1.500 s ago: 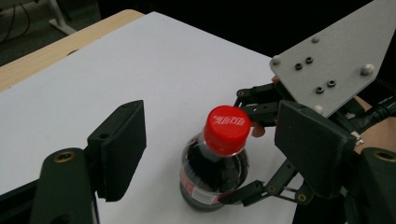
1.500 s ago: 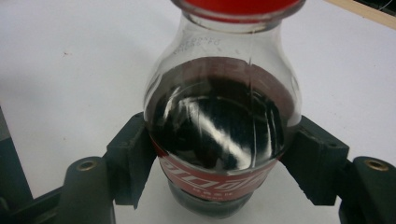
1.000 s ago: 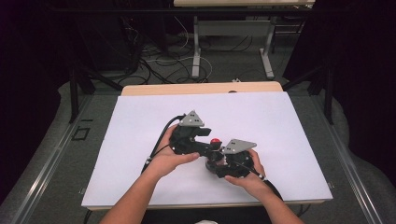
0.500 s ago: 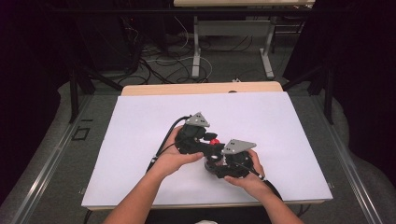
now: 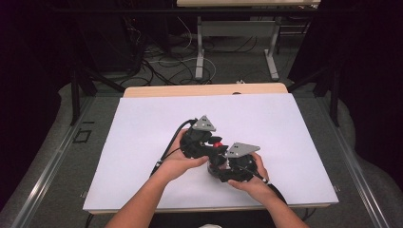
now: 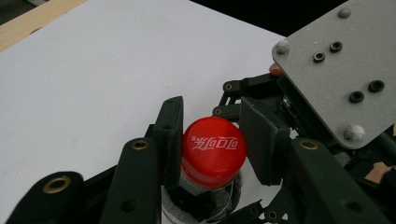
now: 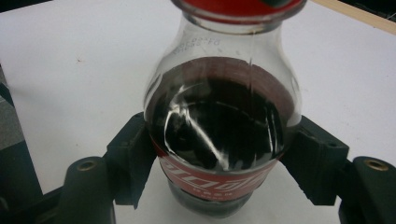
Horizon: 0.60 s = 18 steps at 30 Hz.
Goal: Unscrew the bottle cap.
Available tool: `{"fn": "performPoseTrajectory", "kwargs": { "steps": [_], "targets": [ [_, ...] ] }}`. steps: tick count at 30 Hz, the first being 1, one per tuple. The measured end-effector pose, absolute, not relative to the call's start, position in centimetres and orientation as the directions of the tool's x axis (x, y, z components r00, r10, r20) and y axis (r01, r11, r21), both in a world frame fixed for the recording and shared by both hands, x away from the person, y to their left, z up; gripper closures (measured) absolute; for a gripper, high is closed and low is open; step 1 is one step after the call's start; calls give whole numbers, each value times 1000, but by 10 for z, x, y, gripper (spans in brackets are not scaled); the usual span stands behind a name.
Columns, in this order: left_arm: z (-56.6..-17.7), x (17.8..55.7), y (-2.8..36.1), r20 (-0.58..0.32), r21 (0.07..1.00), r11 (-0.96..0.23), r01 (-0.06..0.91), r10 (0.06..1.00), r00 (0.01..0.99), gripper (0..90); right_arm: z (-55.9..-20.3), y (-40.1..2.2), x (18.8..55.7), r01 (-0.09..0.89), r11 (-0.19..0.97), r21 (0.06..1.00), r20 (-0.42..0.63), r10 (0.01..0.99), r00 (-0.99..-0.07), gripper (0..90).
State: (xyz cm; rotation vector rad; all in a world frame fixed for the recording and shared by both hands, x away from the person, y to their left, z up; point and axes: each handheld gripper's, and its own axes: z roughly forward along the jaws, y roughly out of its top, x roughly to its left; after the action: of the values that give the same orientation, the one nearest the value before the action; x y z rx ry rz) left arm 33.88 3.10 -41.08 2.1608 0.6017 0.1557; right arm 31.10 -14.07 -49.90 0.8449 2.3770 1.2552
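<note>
Two grips | left gripper (image 6: 212,140) jaws pinch ribbed red cap (image 6: 214,150) | right gripper (image 7: 217,163) jaws clamp glossy round bottle (image 7: 219,121)

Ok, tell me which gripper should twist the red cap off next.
Left. The left gripper already has its jaws closed on the red cap, while the right gripper clamps the bottle by its body, steadying it.

Illumination is even and overhead on the white table surface (image 5: 142,123) — surroundings fall to near black — while the bottle (image 7: 219,130) carries streaked glare on its glass, the close gripper views are soft, and shadows stay faint.
</note>
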Motion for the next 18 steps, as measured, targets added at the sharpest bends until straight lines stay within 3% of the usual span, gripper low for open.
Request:
{"fn": "performPoseTrajectory", "kwargs": {
  "steps": [18],
  "targets": [
    [-416, 316, 20, -52, 809, -409, 422, 666, 745, 618, -500, -137, 308, 365, 433, 824, -22, 669, -743, 306]
  ]
}}
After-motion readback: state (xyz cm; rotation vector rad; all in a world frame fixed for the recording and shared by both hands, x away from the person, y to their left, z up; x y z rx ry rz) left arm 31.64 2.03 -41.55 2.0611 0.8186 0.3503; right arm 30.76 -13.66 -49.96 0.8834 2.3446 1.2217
